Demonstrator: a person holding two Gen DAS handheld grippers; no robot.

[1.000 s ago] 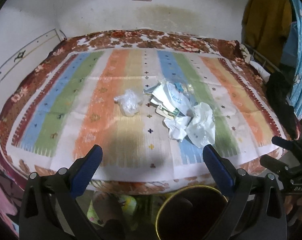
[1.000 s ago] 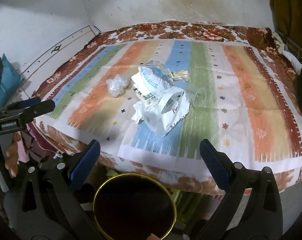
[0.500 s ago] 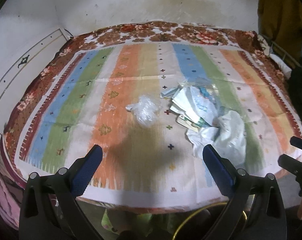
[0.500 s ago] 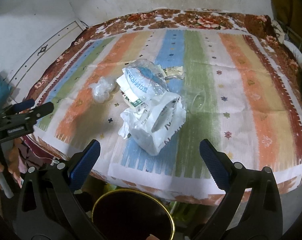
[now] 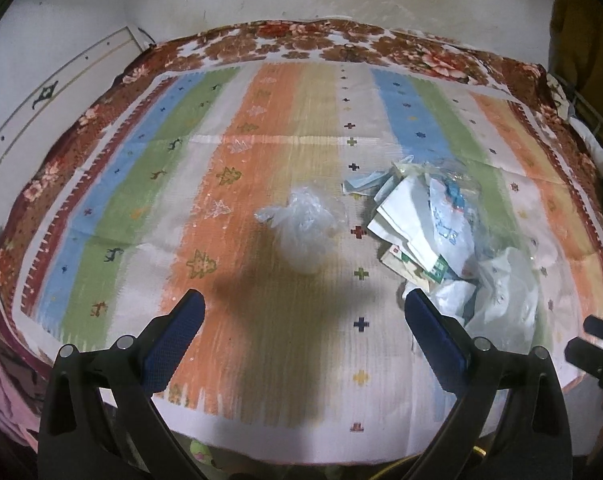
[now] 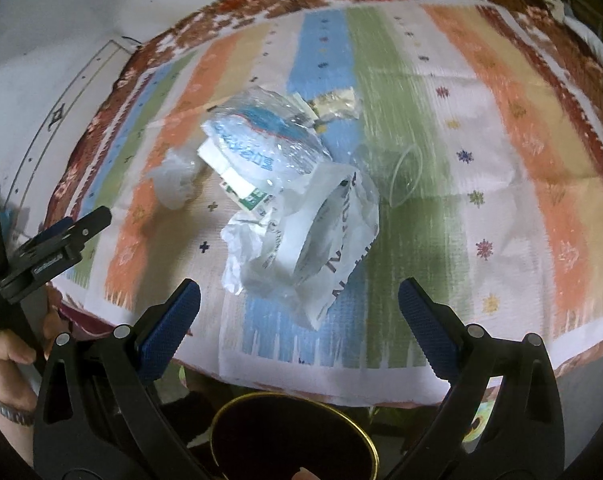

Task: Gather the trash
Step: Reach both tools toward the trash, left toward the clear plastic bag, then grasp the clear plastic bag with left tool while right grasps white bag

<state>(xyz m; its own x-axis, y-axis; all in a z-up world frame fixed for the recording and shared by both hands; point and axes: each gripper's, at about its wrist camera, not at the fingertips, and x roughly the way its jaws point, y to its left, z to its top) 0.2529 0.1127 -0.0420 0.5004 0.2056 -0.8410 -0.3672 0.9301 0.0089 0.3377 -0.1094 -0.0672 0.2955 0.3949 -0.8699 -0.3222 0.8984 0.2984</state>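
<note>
A pile of trash [image 5: 441, 240] lies on a striped cloth [image 5: 141, 184] over a bed: white plastic bags, a blue-printed clear wrapper and paper packets. A small crumpled clear bag [image 5: 305, 224] lies apart, left of the pile. My left gripper [image 5: 305, 314] is open and empty, just short of that bag. In the right wrist view the pile [image 6: 285, 200] has a printed white bag [image 6: 333, 248] at its near end, and a clear cup [image 6: 401, 172] lies to its right. My right gripper [image 6: 299, 304] is open and empty, just short of the white bag.
A dark round bin with a yellow rim [image 6: 293, 436] stands on the floor below the bed's near edge. A floral blanket [image 5: 321, 40] borders the cloth. White walls stand behind and to the left. The left gripper [image 6: 53, 248] shows in the right wrist view.
Both grippers have moved forward over the bed toward the trash. The bin has dropped nearly out of the left view. Both stay open.
</note>
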